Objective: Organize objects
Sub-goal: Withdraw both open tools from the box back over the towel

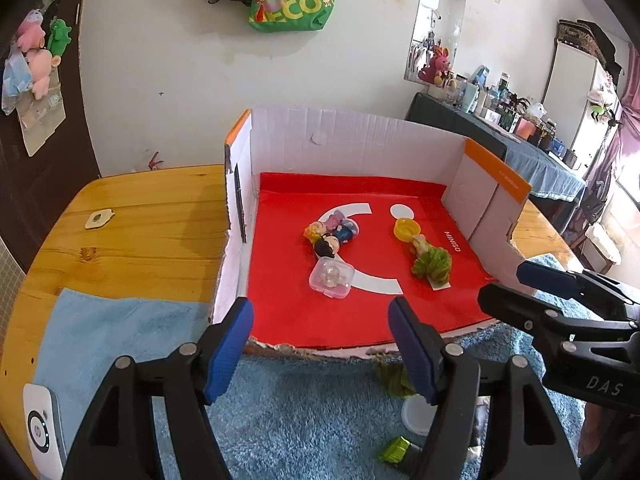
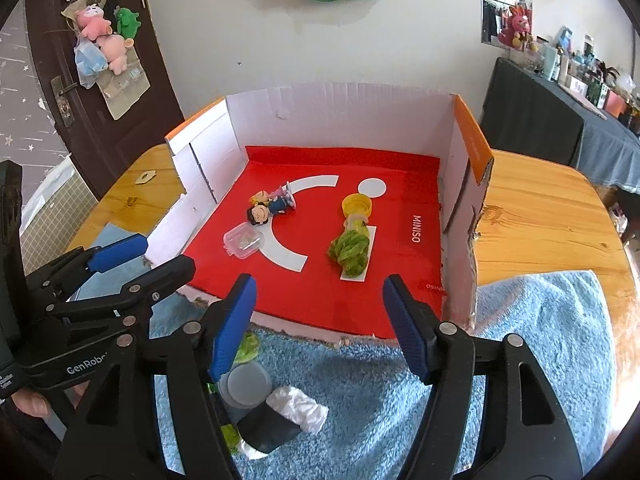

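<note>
- The left claw (image 1: pixel 320 344) gapes wide and holds nothing, above the blue rug (image 1: pixel 304 412) at the open front of the cardboard box (image 1: pixel 340 140).
- The right claw (image 2: pixel 318 326) is likewise wide apart and empty.
- On the box's red liner (image 2: pixel 352 292) lie small figurines (image 2: pixel 270 204), a clear plastic case (image 2: pixel 243 242), a yellow cap (image 2: pixel 357 205) and a green leafy toy (image 2: pixel 349 251).
- The box stands on the wooden counter (image 2: pixel 540 216).
</note>
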The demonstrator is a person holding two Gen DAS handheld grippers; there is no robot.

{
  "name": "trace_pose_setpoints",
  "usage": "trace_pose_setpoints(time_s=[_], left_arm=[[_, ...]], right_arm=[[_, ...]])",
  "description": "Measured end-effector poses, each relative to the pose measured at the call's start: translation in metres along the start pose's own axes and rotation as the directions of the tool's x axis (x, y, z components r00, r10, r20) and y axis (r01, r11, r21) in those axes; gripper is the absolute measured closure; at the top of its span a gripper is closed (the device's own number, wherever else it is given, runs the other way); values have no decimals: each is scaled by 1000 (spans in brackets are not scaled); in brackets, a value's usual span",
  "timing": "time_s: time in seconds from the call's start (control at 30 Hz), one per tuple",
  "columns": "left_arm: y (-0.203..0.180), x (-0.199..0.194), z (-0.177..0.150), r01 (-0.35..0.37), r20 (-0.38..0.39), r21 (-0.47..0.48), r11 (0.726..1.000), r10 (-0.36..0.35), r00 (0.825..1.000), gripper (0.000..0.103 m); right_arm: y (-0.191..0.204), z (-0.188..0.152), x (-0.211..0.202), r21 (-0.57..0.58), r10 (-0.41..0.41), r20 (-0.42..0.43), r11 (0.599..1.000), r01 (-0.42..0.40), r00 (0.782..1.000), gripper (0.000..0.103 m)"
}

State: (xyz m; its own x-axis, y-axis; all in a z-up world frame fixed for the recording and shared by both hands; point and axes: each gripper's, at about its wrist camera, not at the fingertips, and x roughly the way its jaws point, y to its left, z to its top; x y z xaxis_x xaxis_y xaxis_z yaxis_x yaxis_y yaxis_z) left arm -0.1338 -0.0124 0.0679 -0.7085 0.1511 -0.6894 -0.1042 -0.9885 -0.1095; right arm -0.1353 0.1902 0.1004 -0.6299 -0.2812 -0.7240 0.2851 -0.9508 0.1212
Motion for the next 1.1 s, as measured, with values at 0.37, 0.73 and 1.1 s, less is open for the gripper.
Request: trace_pose_setpoints(time_s=[0.37,0.73,1.1], left_arm=[[-2,-12,-10,-10,5,2,1000,10,1000,23],[-7,-22,-23,-12,7,6,1000,12,1000,21],[-14,-33,-43,-18,3,11,1000,18,1000,19]], right_arm=[[3,-10,-13,-4,-16,19,1000,16,1000,28],[4,-26,-26,-3,-22,26,1000,22,999,24],[5,-49,-37,-2,-27,34,1000,27,999,20]])
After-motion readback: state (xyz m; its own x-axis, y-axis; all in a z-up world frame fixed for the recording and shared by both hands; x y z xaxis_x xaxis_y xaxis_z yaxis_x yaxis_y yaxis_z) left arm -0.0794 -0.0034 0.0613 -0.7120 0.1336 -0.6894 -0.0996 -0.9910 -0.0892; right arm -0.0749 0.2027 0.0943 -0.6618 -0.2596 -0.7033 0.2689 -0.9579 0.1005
